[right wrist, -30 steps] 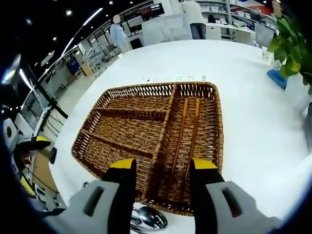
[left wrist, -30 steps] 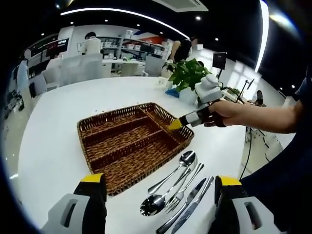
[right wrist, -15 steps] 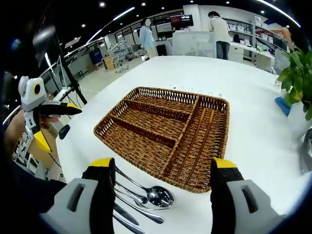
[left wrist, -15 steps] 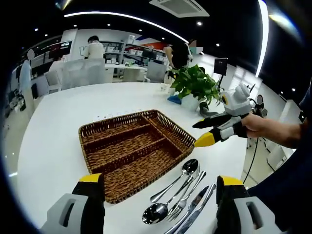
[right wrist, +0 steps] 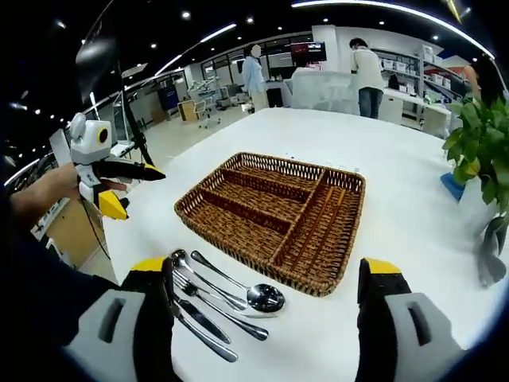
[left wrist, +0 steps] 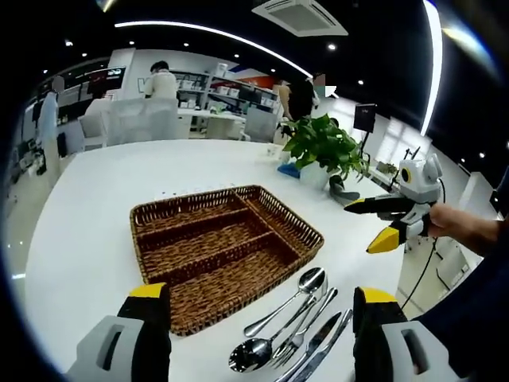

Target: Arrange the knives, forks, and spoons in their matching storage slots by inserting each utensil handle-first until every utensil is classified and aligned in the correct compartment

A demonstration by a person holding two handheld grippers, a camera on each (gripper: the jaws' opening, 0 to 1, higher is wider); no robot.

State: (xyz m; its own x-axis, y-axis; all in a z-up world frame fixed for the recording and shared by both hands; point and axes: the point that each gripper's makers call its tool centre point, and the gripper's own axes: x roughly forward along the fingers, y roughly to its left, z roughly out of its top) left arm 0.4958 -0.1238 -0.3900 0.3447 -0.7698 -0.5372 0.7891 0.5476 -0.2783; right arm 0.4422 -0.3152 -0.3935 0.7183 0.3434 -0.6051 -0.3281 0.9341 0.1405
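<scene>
Brown wicker divided basket (left wrist: 223, 247) on white desk (left wrist: 87, 215), silver spoons, fork, knives (left wrist: 290, 322) lying parallel beside its long edge, left claw (left wrist: 254, 334) and right claw (right wrist: 266, 318) both wide, empty

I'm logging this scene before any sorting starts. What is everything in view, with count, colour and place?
Basket: one, brown wicker with several compartments, middle of the table.
Chopsticks: two, brown, in the basket's long end compartment.
Spoons: two, silver, on the table beside the basket.
Fork: at least one, silver, among the spoons.
Knives: two, silver, outer edge of the pile.
Table: one, white, round.
Plant: one, green, far edge of the table.
People: several, standing at desks in the background.
Left gripper: grey with yellow tips, open, over the pile.
Right gripper: the same, open, over the pile.
</scene>
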